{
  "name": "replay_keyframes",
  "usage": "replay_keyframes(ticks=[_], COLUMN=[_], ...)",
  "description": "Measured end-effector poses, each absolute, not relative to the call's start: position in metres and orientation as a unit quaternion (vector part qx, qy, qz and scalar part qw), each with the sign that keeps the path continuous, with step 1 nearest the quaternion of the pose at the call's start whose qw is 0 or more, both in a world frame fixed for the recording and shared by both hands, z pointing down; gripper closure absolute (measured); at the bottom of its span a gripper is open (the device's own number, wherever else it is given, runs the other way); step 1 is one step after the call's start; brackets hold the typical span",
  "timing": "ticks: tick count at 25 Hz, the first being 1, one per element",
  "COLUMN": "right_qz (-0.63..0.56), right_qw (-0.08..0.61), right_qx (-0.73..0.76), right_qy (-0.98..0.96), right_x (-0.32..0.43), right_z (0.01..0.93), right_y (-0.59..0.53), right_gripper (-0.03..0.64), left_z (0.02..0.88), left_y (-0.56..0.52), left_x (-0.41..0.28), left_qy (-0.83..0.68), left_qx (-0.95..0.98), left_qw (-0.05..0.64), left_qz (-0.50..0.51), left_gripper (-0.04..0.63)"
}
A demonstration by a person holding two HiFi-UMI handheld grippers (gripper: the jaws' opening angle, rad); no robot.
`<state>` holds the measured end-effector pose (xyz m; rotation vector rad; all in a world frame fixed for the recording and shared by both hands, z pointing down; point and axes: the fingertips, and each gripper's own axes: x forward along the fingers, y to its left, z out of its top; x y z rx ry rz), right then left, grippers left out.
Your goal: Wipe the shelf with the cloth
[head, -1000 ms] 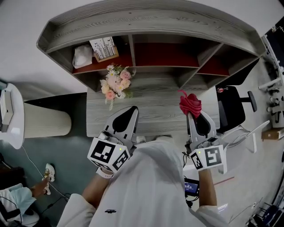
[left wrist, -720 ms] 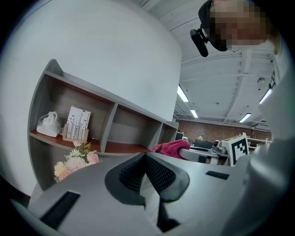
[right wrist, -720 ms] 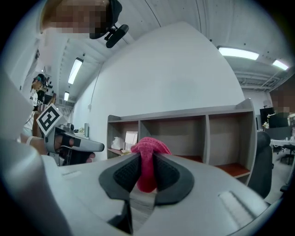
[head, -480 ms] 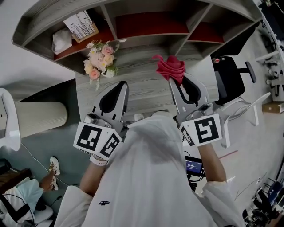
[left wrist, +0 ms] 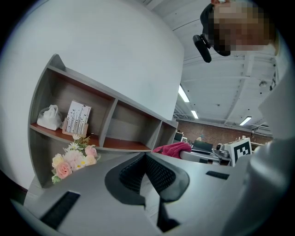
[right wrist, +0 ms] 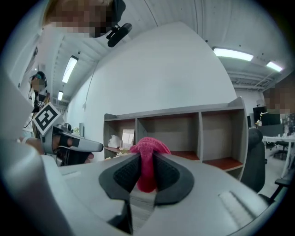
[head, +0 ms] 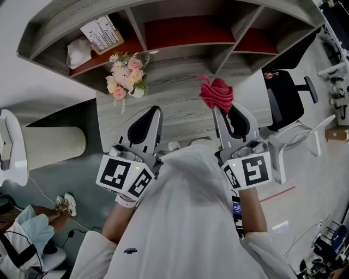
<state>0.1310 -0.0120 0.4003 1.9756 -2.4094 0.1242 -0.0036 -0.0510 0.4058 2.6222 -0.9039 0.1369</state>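
A grey wooden shelf [head: 180,11] with three red-floored compartments stands on the desk against the white wall; it also shows in the left gripper view as the shelf [left wrist: 110,124] and in the right gripper view as the shelf [right wrist: 184,133]. My right gripper [head: 218,109] is shut on a red cloth [head: 216,92], bunched above the jaw tips, over the desk in front of the middle compartment. The cloth [right wrist: 148,159] sits pinched between the pads. My left gripper [head: 158,110] hangs shut and empty over the desk, near the flowers.
A bunch of pink and white flowers [head: 125,79] lies on the desk [head: 180,117] below the left compartment, which holds a white bag [head: 78,53] and a card holder [head: 101,32]. A black office chair [head: 286,95] stands at right, a white cylinder [head: 52,147] at left.
Both grippers have drawn back a little toward me and the view has shifted slightly. The red cloth stays pinched in the right gripper; the left stays shut.
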Motion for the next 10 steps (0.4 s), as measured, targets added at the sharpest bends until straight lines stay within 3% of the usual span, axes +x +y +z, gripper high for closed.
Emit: replay_keyframes(ticks=[10], right_qz=[0.044], right_qw=[0.012], right_qx=[0.637], right_qy=[-0.77], right_x=[0.1312], right_z=[0.3958], right_y=[-0.0113], right_gripper=[0.535], left_z=[0.4002], left_y=[-0.0539], left_x=[-0.0042], left_qy=[-0.32], left_qx=[0.928], left_qw=[0.183], left_qz=[0.052], left_gripper=[0.589])
